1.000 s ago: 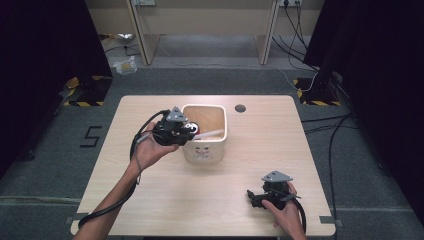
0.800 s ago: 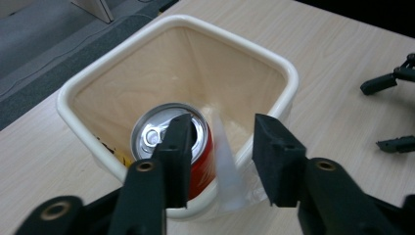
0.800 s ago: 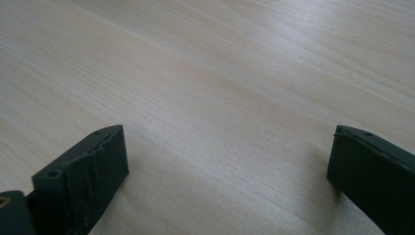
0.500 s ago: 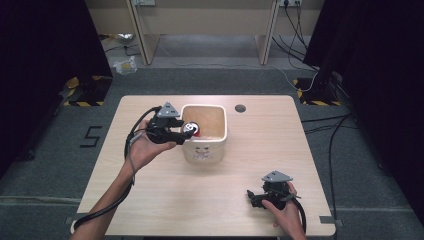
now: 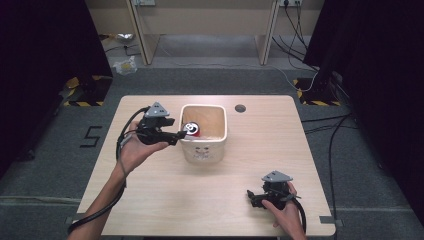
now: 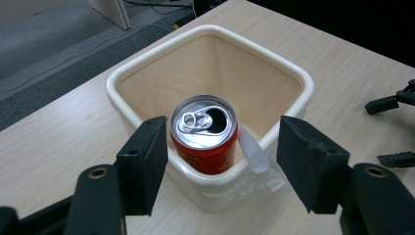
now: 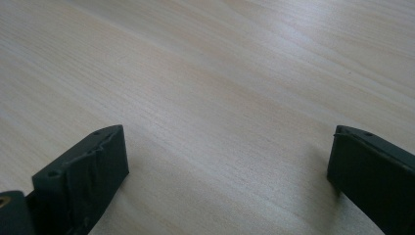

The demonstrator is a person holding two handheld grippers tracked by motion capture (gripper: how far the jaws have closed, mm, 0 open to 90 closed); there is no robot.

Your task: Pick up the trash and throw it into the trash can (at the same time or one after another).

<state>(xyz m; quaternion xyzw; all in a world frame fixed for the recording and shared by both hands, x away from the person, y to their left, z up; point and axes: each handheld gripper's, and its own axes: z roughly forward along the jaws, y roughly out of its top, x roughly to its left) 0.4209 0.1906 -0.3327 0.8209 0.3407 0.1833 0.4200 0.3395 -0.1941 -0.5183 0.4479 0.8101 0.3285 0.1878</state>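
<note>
A red drink can (image 6: 205, 134) with an opened silver top stands upright inside a cream square bin (image 6: 298, 78), against its near wall. In the high view the can (image 5: 191, 129) sits at the bin's (image 5: 220, 142) left side. My left gripper (image 5: 176, 136) hovers just left of the bin; its jaws have just been opening and now stand wide, the pads (image 6: 147, 161) clear of the can. My right gripper (image 5: 252, 196) rests open on the table near the front right, with bare wood between its pads (image 7: 98, 171).
A clear plastic piece (image 6: 254, 154) hangs over the bin's near rim beside the can. A dark round hole (image 5: 240, 108) sits in the wooden table (image 5: 280, 150) behind the bin. The left gripper's cable (image 5: 122, 145) loops over the table's left part.
The left gripper has drawn back leftward off the bin's rim and its jaws have spread apart, leaving the can in the bin. The right hand has stayed put.
</note>
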